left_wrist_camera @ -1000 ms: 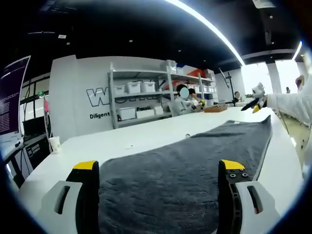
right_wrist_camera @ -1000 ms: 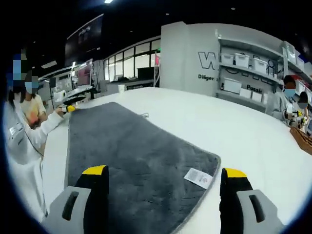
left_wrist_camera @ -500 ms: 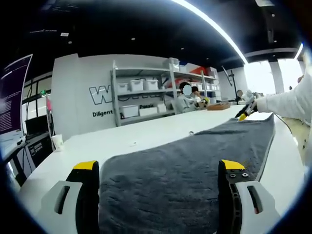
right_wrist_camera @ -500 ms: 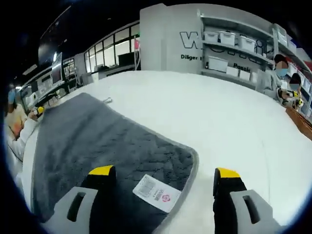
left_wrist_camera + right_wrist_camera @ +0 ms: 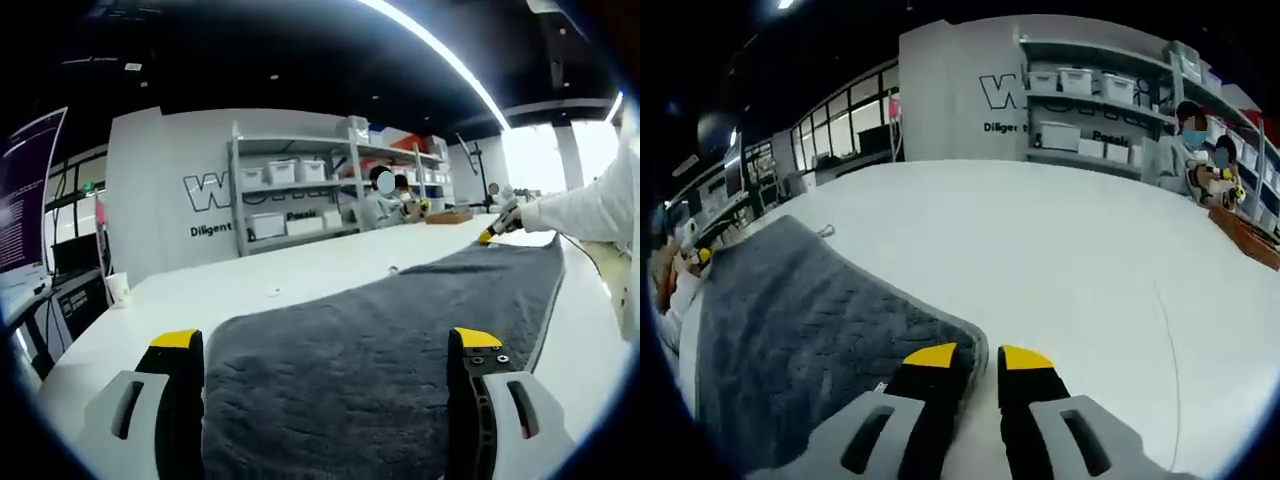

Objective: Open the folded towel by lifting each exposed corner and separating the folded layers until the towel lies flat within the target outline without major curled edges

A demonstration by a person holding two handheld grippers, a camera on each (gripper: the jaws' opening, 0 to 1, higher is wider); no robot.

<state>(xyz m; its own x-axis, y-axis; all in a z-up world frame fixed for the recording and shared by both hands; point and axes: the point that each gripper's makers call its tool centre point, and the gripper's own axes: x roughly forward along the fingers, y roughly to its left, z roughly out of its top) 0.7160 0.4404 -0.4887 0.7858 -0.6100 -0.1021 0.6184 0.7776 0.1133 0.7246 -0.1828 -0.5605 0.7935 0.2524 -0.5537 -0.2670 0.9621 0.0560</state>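
A dark grey towel (image 5: 400,320) lies spread along the white table (image 5: 300,275). Its near end sits between the jaws of my left gripper (image 5: 327,345), which stand wide open over it. At the towel's far end my right gripper (image 5: 490,235) shows small, held by a hand in a white sleeve. In the right gripper view the towel (image 5: 810,310) runs off to the left. My right gripper (image 5: 978,357) has its yellow-tipped jaws drawn almost together at the towel's near corner, shut on its edge. The white label at that corner is hidden.
Grey shelving with white bins (image 5: 290,200) stands behind the table, and people sit near it (image 5: 385,200). A paper cup (image 5: 118,290) stands at the table's left edge. A wooden tray (image 5: 1250,235) lies at the far right. A thin line (image 5: 1165,330) crosses the bare table.
My right gripper moved down to the towel's corner and its jaws closed from wide open to nearly together over the edge. The left gripper stayed open, hardly moving.
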